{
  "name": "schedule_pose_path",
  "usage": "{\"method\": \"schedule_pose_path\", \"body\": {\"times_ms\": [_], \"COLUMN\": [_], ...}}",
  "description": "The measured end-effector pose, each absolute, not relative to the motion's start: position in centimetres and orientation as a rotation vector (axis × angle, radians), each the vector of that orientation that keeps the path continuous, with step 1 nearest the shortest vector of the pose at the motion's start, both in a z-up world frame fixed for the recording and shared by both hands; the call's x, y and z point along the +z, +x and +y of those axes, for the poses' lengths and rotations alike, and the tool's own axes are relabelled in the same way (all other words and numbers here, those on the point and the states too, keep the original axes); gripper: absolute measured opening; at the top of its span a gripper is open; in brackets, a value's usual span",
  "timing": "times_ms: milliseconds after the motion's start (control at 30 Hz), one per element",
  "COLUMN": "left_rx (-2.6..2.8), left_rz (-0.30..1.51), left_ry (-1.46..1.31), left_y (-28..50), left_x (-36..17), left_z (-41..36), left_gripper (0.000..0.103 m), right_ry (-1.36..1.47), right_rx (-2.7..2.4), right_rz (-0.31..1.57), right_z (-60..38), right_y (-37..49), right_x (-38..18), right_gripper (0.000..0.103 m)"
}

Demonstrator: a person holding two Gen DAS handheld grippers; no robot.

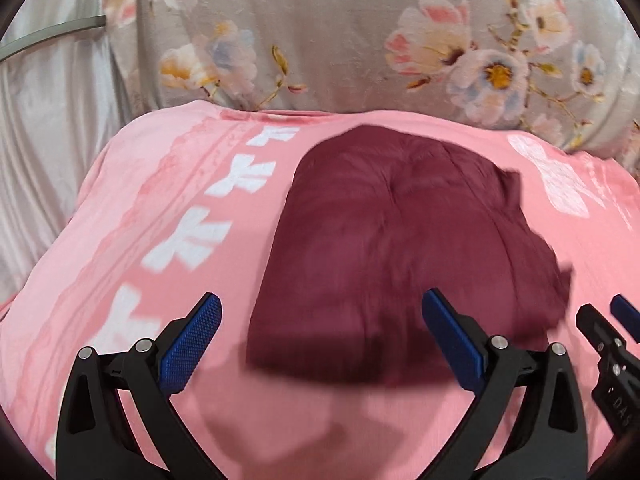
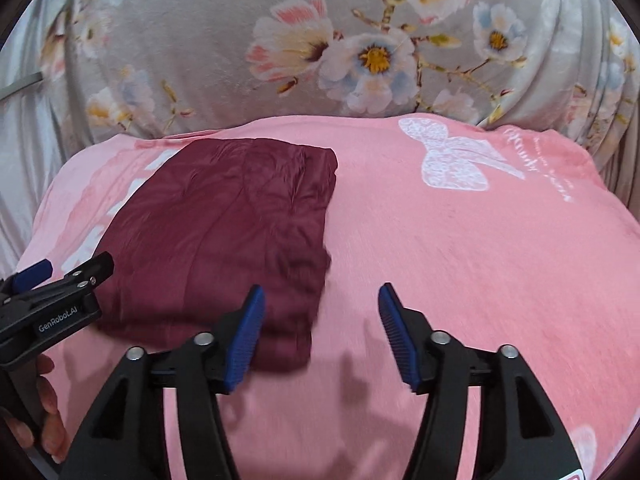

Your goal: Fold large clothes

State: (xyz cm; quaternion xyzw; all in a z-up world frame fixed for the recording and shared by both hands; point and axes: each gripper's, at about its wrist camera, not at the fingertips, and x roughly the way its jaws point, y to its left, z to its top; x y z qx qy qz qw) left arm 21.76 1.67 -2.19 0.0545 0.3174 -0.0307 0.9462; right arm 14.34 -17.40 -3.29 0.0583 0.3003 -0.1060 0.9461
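- A pink blanket (image 2: 460, 248) with white bow prints covers the bed.
- Behind it lies grey floral bedding (image 2: 224, 60).
- Pale satin fabric (image 1: 52, 128) hangs at the left.

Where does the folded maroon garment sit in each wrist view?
Left wrist: folded maroon garment fills the centre, lying on the pink blanket.
Right wrist: it lies left of centre.
Shared landmark: the white lace bow print on the blanket, to the garment's right.
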Motion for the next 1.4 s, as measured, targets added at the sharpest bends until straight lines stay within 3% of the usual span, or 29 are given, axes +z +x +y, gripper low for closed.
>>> {"method": "schedule_pose_path", "body": {"times_ms": [367,867,1400], "left_rx": [-0.054,-0.034,-0.043], "left_rz": [0.711,0.722,0.711], "left_ry": [0.035,0.122,0.134], "left_y": [13.0,11.8,11.7], "left_x": [-5.6,-6.5,-6.5], "left_z": [4.0,2.4,2.4], "left_gripper": [0.098,0.098,0.098], "right_ry": [0.067,0.081,0.095], "right_rx": [-0.209,-0.317,-0.284], "right_rz": [0.601,0.734,0.705], "right_z": [-13.7,-13.5,-13.4], "right_y": [6.7,7.1,6.5], "right_x": [-4.5,-6.3,-6.2], "right_gripper": [0.086,0.086,0.086]}}
